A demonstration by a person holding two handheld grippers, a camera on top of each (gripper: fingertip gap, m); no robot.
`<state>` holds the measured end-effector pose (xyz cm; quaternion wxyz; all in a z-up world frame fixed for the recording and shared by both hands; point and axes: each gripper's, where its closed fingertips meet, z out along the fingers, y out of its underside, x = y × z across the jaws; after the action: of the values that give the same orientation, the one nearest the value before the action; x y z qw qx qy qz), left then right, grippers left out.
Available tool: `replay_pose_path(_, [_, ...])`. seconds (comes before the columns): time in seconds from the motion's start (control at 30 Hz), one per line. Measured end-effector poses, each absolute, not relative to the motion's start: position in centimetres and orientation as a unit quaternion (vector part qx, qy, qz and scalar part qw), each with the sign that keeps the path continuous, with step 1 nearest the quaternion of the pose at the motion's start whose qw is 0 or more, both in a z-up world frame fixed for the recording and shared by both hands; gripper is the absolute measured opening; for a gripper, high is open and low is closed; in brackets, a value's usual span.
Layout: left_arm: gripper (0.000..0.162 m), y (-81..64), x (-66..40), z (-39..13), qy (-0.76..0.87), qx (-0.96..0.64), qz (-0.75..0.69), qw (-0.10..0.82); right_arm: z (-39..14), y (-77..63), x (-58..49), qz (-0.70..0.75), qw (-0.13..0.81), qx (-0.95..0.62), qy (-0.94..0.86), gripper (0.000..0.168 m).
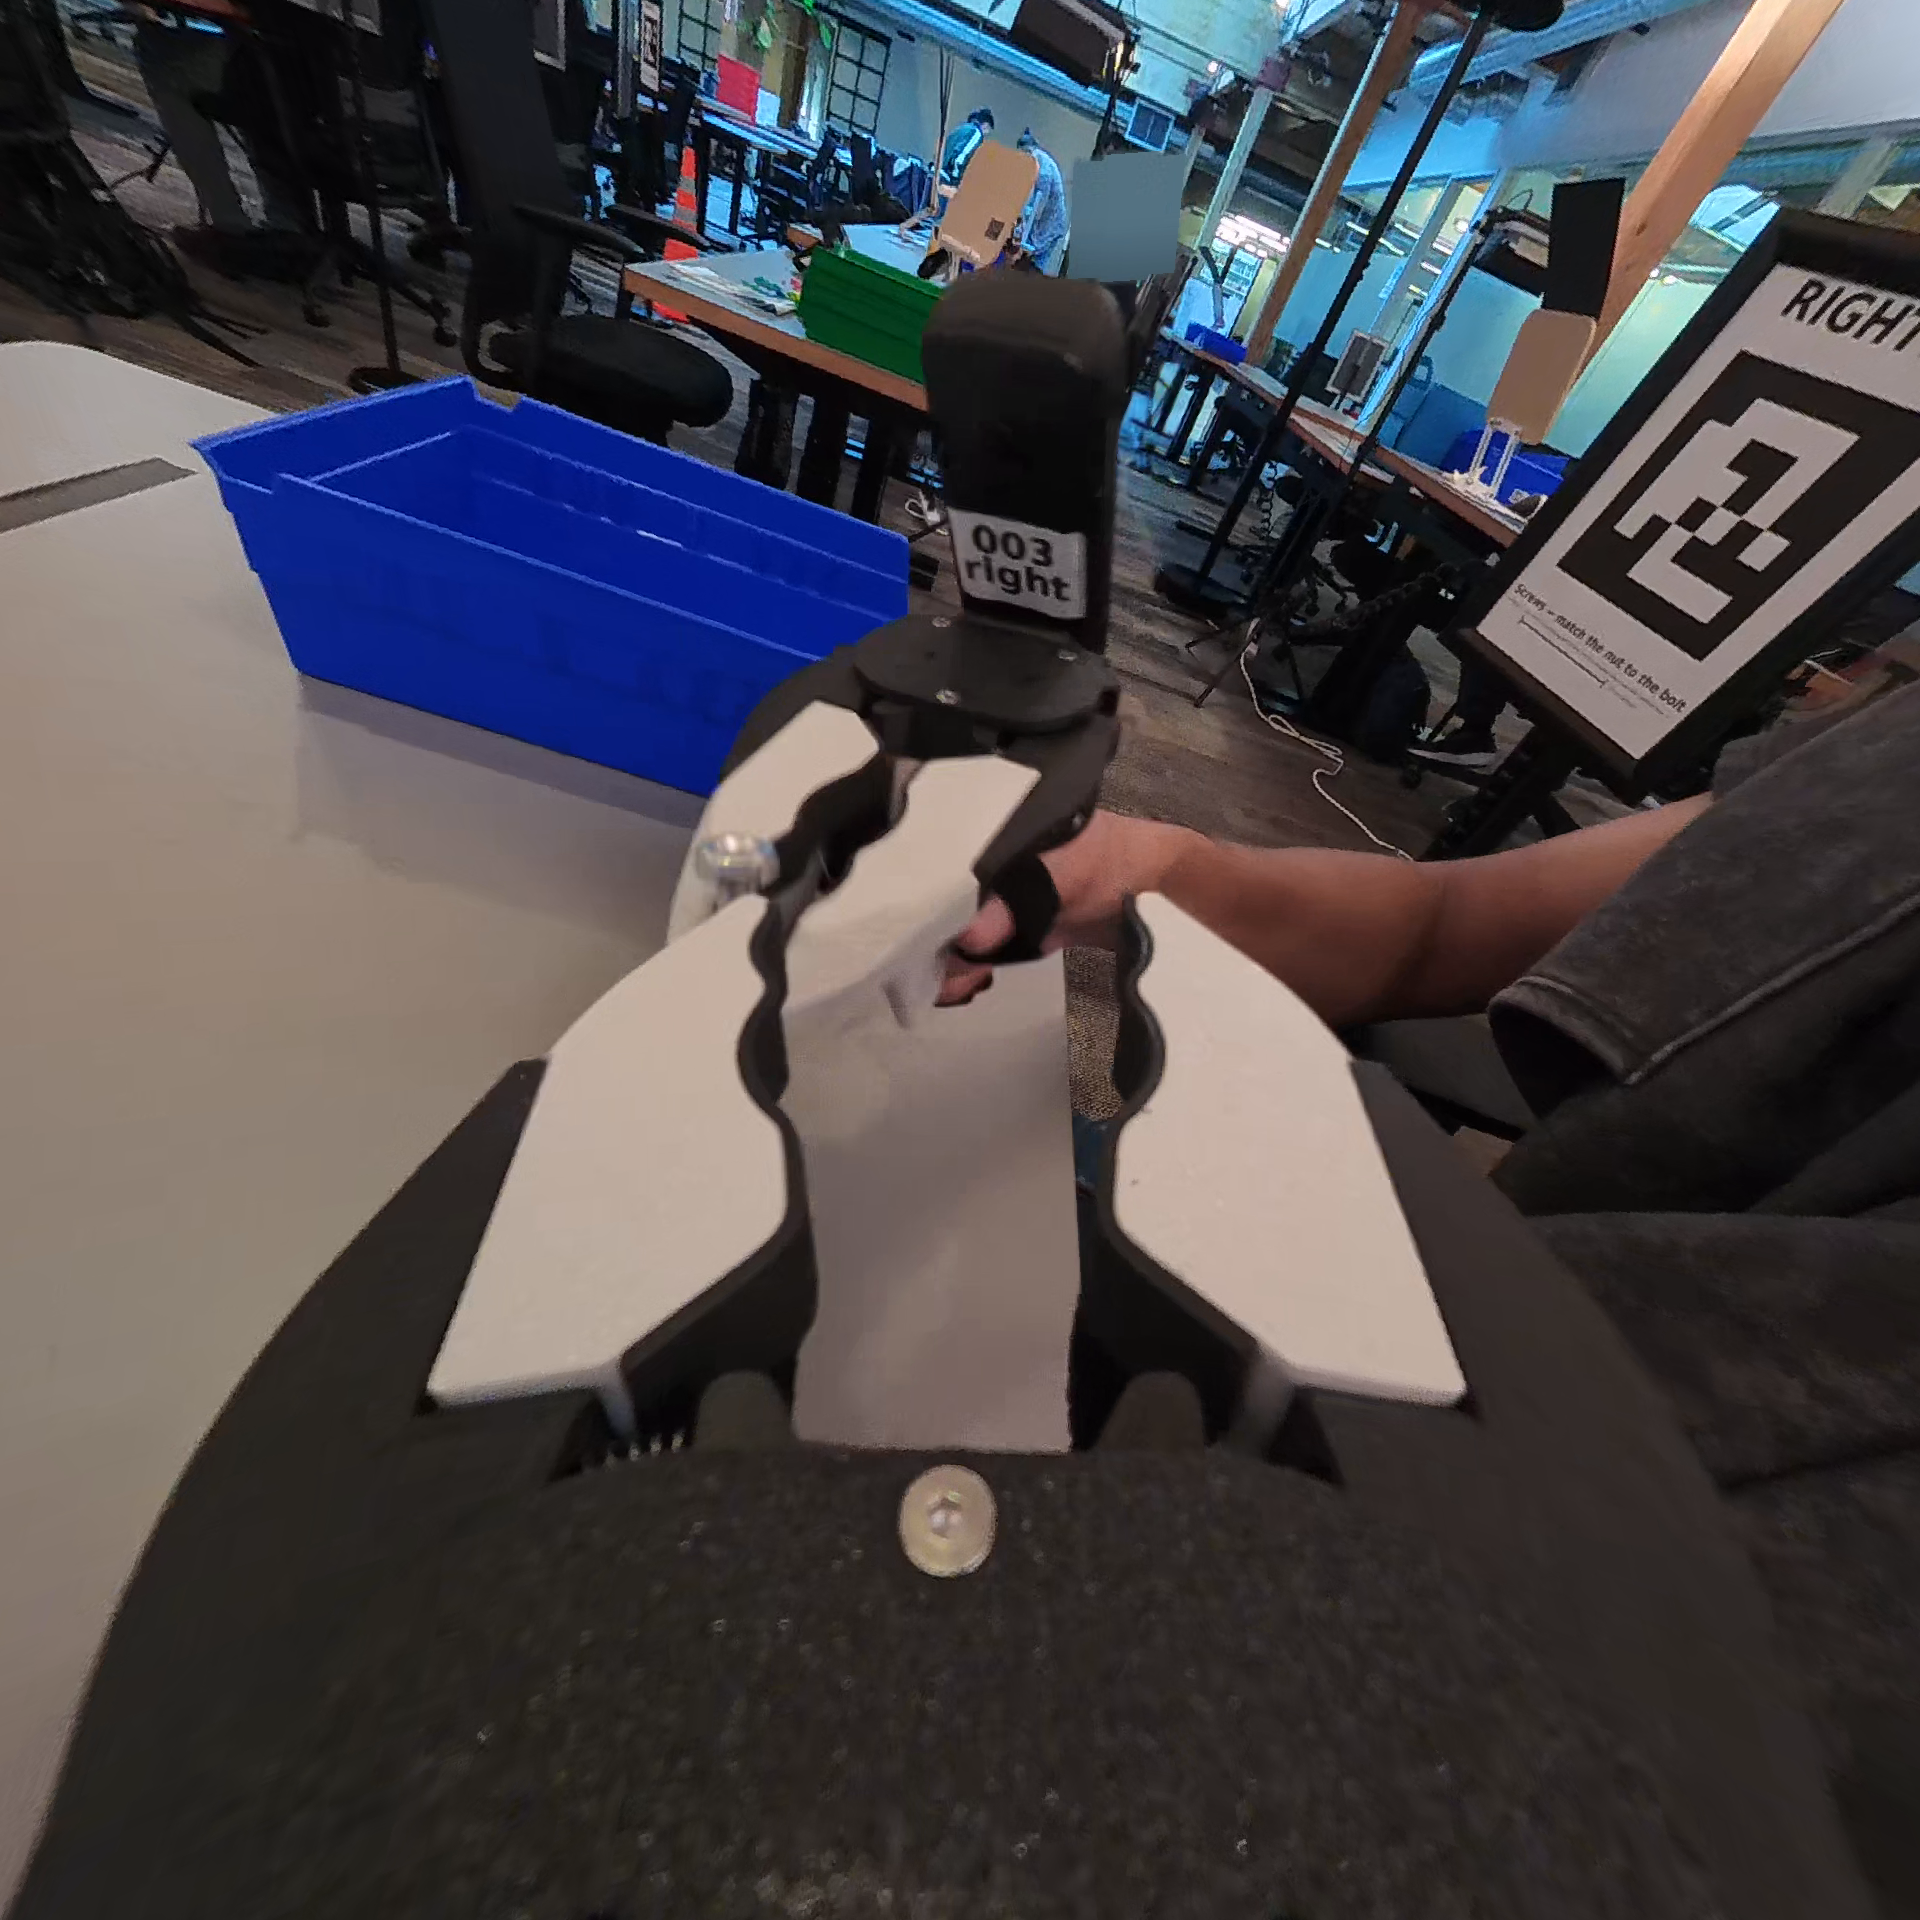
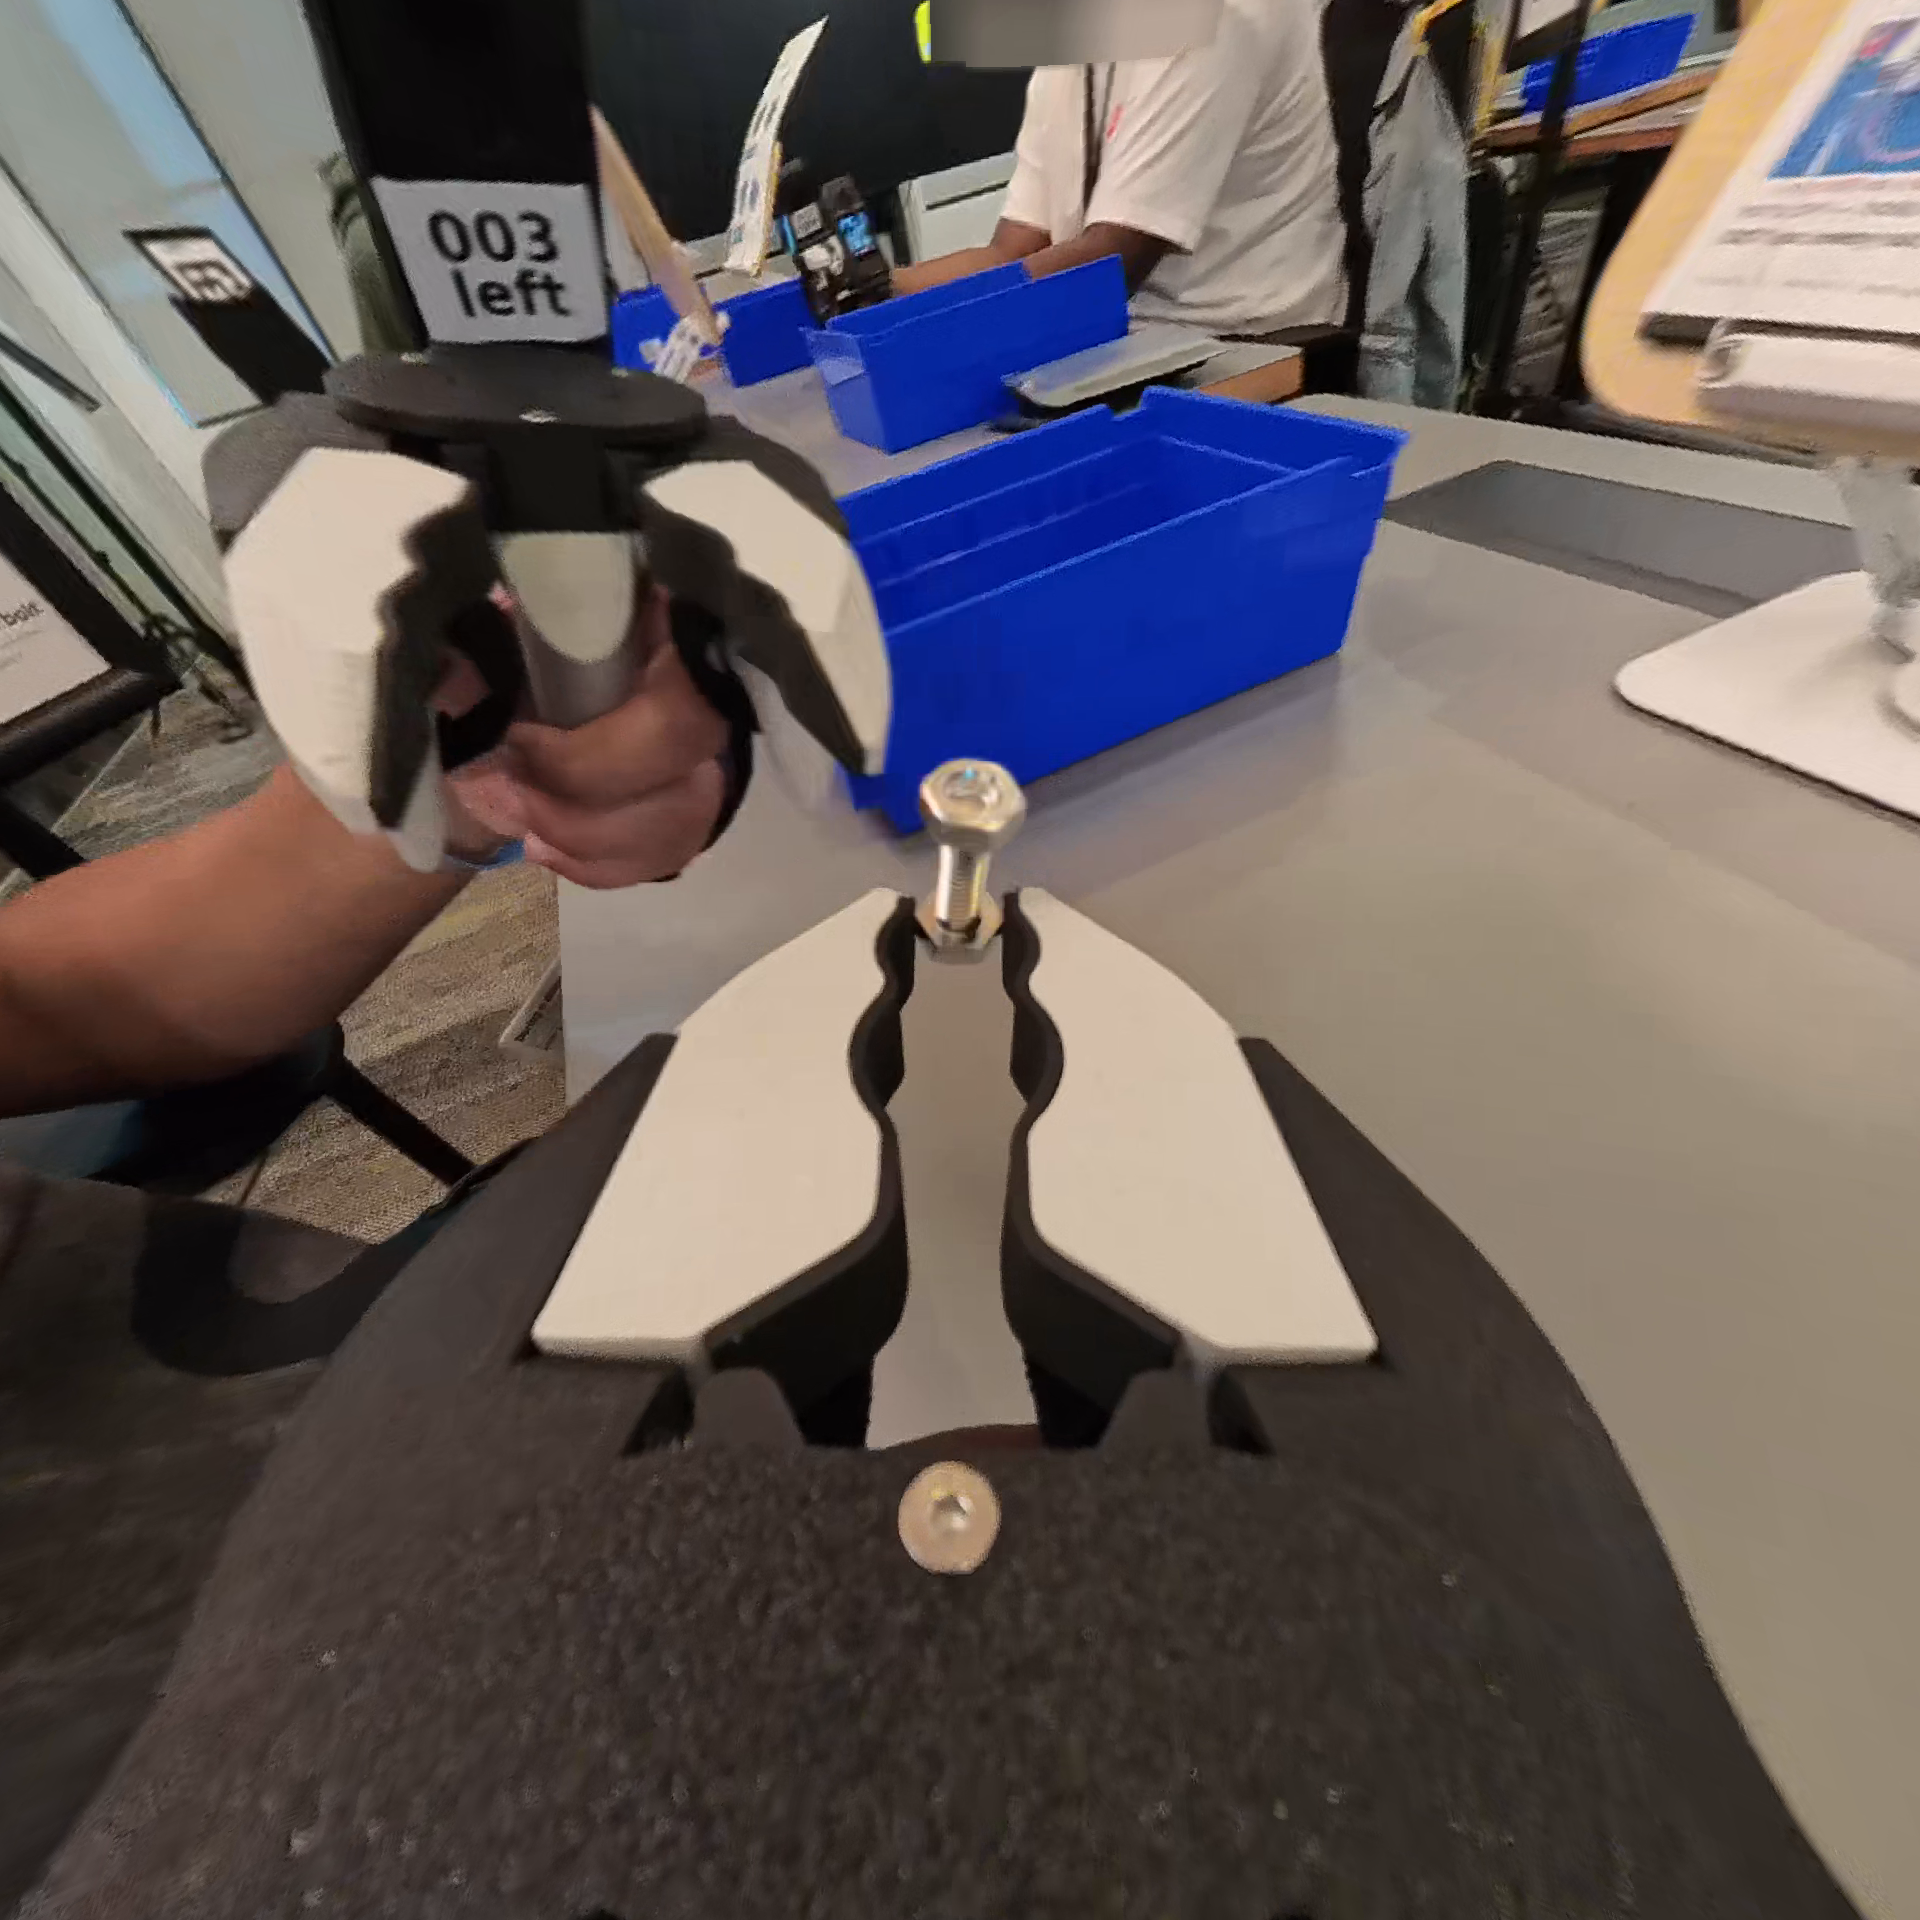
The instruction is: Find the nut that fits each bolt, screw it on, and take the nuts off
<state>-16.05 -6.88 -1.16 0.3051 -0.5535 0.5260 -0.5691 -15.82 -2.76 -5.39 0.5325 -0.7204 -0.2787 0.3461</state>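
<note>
My right gripper (image 2: 958, 935) is shut on a silver hex nut (image 2: 958, 928) threaded on a silver bolt (image 2: 971, 805). The bolt stands out past the fingertips with its hex head away from the camera, above the grey table (image 2: 1455, 987). In the left wrist view the right gripper (image 1: 805, 878) shows ahead, with the bolt head (image 1: 736, 860) sticking out to its left. My left gripper (image 1: 940, 925) is open and empty, its fingers spread wide and aimed at the right gripper. It shows at upper left in the right wrist view (image 2: 613, 790), held by a hand, apart from the bolt.
A blue plastic bin (image 1: 551, 561) stands on the table beyond the grippers; it also shows in the right wrist view (image 2: 1122, 582). A white stand base (image 2: 1787, 675) sits at far right. A marker sign (image 1: 1714, 499) stands on the right. More blue bins (image 2: 966, 343) and a seated person (image 2: 1174, 156) are behind.
</note>
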Motion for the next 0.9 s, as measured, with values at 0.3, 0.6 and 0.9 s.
replay_pose_path(0.3, [0.064,-6.9,-15.7,-1.8,0.531,-0.559,-0.562,0.3,-5.7,-4.2,-19.0,0.341,0.515,-0.714,-0.329,0.016])
replay_pose_path(0.6, [0.063,-6.1,-16.0,-1.5,0.52,-0.565,-0.561,0.311,-5.3,-3.9,-17.7,0.327,0.523,-0.717,-0.326,0.016])
replay_pose_path(0.9, [0.063,-6.2,-16.3,-1.4,0.522,-0.565,-0.556,0.315,-5.7,-2.2,-14.7,0.315,0.527,-0.735,-0.288,0.016])
